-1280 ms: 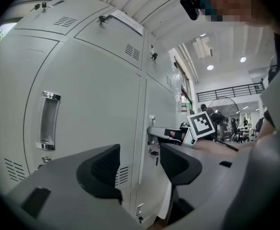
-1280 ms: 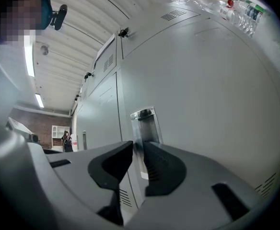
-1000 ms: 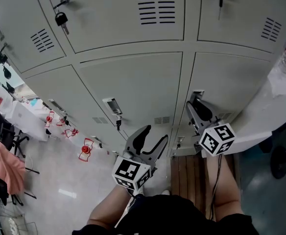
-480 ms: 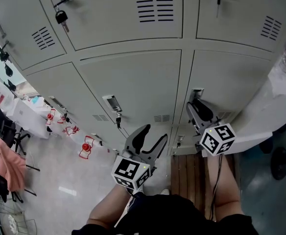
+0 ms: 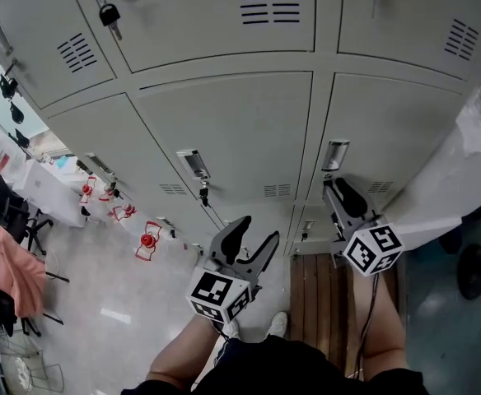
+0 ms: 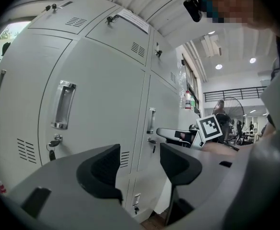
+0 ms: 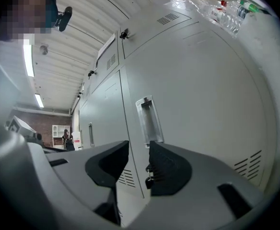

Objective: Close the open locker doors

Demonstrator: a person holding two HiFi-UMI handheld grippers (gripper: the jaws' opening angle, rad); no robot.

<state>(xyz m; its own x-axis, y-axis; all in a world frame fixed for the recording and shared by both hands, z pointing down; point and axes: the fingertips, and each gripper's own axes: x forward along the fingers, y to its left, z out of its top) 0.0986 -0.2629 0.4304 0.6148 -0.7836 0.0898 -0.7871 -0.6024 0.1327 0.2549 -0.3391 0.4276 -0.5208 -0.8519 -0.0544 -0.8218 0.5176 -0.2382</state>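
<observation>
**Before a wall of grey lockers, two empty tongs**

Across the upper two thirds of the head view runs a bank of pale grey steel locker doors (image 5: 232, 130). At the lower left lies a pale, glossy floor (image 5: 109, 303). A brown wooden board (image 5: 315, 290) lies at the foot of the lockers, right of centre. A pink cloth (image 5: 14, 270) hangs among dark furniture at the left edge. A white slanted panel (image 5: 446, 188) cuts in from the right edge, and what it belongs to cannot be told. The left gripper view shows a bright hall with round ceiling lamps (image 6: 218, 66) past the end of the lockers.

Six doors show plainly, three in the upper row and three in the middle row. Each has a block of vent slots, and all six lie flush with their frames. A lower row beneath them is too foreshortened to judge. Two recessed handles (image 5: 193, 163) sit on the centre and right doors of the middle row. Three keys (image 5: 109, 15) hang from locks: at the upper left, at the top right, and under the centre handle.

There are two tongs. The left tongs (image 5: 255, 235), at lower centre, stand wide apart with nothing between them, clear of the doors. The right tongs (image 5: 333, 186) sit just below the right handle. Their jaws have just been opening to a narrow gap and hold nothing. Whether the tips touch the door cannot be told.
</observation>
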